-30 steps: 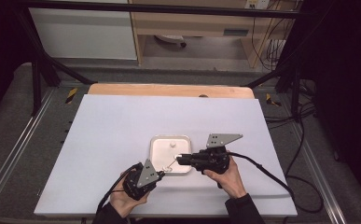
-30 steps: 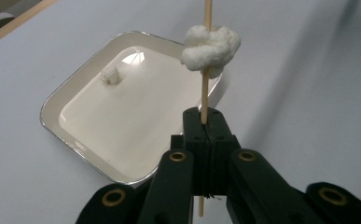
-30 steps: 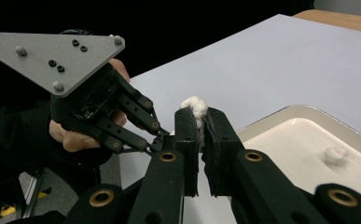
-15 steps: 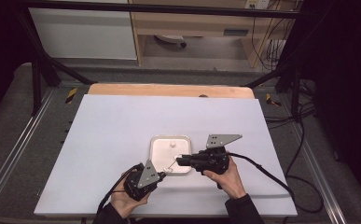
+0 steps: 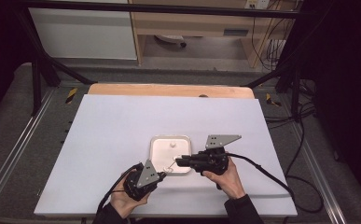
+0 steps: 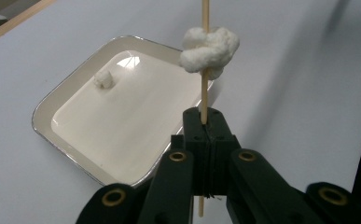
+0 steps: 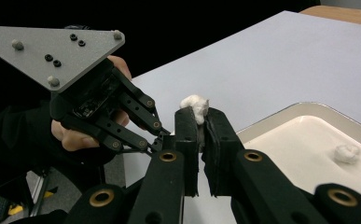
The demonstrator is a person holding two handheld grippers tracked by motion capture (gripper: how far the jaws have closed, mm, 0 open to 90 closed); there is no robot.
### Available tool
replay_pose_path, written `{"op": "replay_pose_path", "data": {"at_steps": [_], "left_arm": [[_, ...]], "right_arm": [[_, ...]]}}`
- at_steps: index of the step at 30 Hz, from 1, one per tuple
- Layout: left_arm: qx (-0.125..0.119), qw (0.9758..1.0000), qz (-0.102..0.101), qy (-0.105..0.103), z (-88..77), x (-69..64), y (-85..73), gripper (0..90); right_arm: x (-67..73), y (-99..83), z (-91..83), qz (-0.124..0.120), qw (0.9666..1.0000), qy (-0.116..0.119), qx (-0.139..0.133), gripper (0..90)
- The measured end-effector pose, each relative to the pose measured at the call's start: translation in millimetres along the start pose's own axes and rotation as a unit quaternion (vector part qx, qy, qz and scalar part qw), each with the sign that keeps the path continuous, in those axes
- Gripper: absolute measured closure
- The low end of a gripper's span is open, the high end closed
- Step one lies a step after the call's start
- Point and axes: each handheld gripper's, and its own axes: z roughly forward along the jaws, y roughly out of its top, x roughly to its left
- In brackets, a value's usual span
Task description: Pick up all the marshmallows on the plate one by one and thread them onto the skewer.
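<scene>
While your hands rest near the front edge, the table under them is a broad, flat, matte sheet of pale lilac-white with a strip of bare wood along its far edge. On it, just beyond the grippers, sits the tray, a shallow square dish with rounded corners, glossy cream enamel inside and a thin metallic rim. Your left gripper, black hard plastic with brass-coloured pivots, has its jaws pressed fully together on the skewer, a thin, straight, pale wooden stick that stands up out of them. Your right gripper, built the same with a grey three-cornered plate on top in the high view, has its jaws nearly together and pinches the puff, a soft, lumpy, white knotted piece threaded on the skewer, just above the tray's near edge. A smaller white lump, rough and crumbly-looking, lies loose on the tray floor near its far side.
</scene>
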Motion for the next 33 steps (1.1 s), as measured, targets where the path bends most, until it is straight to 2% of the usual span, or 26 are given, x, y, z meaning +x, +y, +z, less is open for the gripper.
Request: {"op": "replay_pose_path", "data": {"at_steps": [16, 27, 33], "left_arm": [[-0.001, 1.0000, 0.000, 0.002, -1.7, 0.5, 2.3, 89.4], [0.004, 0.9999, -0.012, -0.003, 1.6, 1.7, 0.0, 89.4], [0.000, 1.0000, -0.008, -0.001, -0.9, 0.6, 2.2, 89.4]], "right_arm": [[0.2, -1.8, 2.1, 0.001, 1.0000, 0.000, 0.007, 85.1], [0.0, -5.1, 6.5, 0.003, 0.9999, -0.001, 0.013, 85.0], [-0.2, -5.6, 6.5, 0.005, 0.9999, 0.002, 0.010, 85.0]]}}
